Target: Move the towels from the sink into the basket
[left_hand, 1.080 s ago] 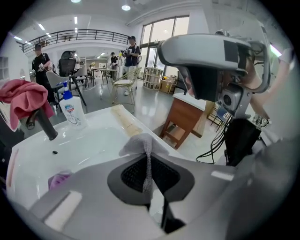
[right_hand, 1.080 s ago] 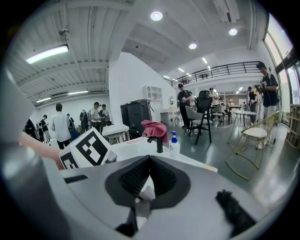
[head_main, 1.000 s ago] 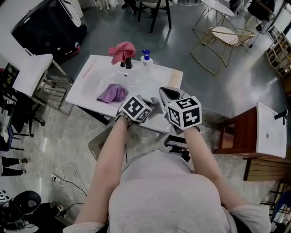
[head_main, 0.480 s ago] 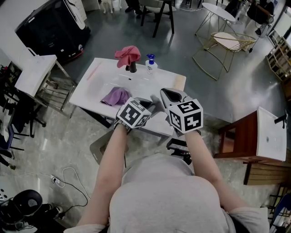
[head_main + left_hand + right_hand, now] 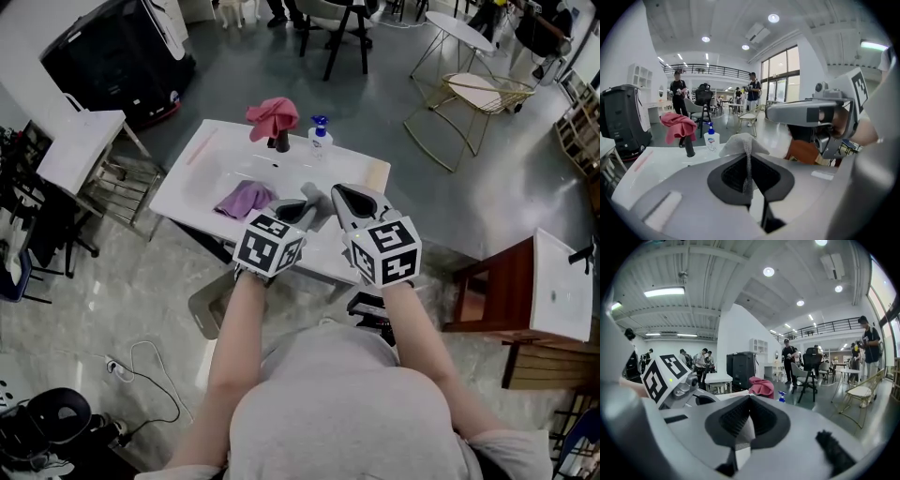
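Pinching one grey towel (image 5: 316, 199) from both sides, the left gripper (image 5: 298, 208) and right gripper (image 5: 345, 199) each have their jaws clamped narrow on a fold of it. They sit mid-frame in the head view, just over the near rim of the sink (image 5: 187, 174), likely so the cloth is clear of the counter for the carry to the basket, which I can't pick out for sure. Towel looks thin, pale grey, limp and finely knit, bunching to a peak above the left jaws. A purple towel (image 5: 242, 198) lies crumpled in the basin left of the grippers and a pink towel (image 5: 273, 116) drapes the faucet (image 5: 280, 142) at upper centre, both not yet moved.
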